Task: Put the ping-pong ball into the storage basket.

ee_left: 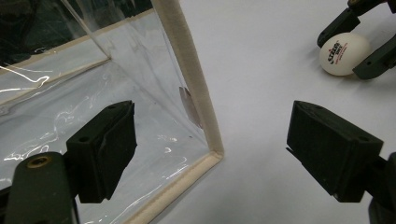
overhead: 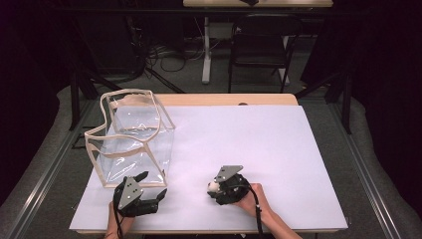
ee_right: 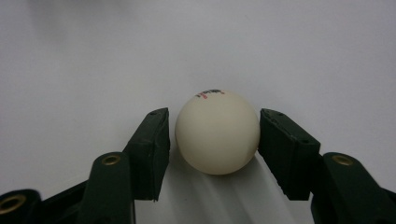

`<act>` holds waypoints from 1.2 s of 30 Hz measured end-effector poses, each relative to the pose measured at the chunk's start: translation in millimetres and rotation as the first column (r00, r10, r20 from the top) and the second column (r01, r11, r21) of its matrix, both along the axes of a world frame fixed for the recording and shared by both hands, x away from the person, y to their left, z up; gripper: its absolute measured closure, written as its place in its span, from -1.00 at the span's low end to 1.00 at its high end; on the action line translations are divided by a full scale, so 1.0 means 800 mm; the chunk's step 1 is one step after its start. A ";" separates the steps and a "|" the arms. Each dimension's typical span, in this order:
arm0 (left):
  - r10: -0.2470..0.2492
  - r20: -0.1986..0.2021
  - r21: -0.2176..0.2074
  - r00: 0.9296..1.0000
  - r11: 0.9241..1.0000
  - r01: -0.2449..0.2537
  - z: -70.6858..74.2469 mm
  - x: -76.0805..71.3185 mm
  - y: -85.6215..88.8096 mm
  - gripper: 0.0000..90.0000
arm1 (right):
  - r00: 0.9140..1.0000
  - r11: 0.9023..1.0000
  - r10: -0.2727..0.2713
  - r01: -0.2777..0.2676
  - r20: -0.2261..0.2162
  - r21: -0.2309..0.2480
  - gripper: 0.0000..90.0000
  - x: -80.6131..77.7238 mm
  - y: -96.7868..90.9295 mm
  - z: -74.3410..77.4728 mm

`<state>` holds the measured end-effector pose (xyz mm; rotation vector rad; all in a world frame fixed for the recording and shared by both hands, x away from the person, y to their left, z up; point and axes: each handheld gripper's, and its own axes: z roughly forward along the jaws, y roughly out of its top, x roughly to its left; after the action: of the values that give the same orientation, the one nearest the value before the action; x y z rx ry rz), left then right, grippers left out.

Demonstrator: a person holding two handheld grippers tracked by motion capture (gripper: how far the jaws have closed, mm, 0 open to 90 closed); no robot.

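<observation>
While my R gripper (ee_right: 212,140) has its jaws snug on the ball (ee_right: 217,132), it's on the table (overhead: 278,149), not lifted; bag (overhead: 134,137) drop left, I judge. L gripper (ee_left: 210,154) wide open, holds nothing, by bag corner.

The white ball (ee_left: 344,53) carries small dark and red printing, too small to read for certain.

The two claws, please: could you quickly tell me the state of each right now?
Left claw: open, holding nothing, beside the clear bag.
Right claw: closed around the white ball on the table.
</observation>
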<state>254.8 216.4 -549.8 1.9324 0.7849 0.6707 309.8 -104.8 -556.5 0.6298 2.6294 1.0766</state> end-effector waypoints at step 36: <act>-0.001 0.006 -0.001 1.000 1.000 0.001 0.001 -0.001 0.001 -0.64 | 0.997 0.999 -0.043 0.042 0.059 0.015 0.12 -0.002 -0.010 0.023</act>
<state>254.0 217.3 -549.1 1.9291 0.7800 0.6747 308.1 -113.0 -538.5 0.6434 2.5483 1.0853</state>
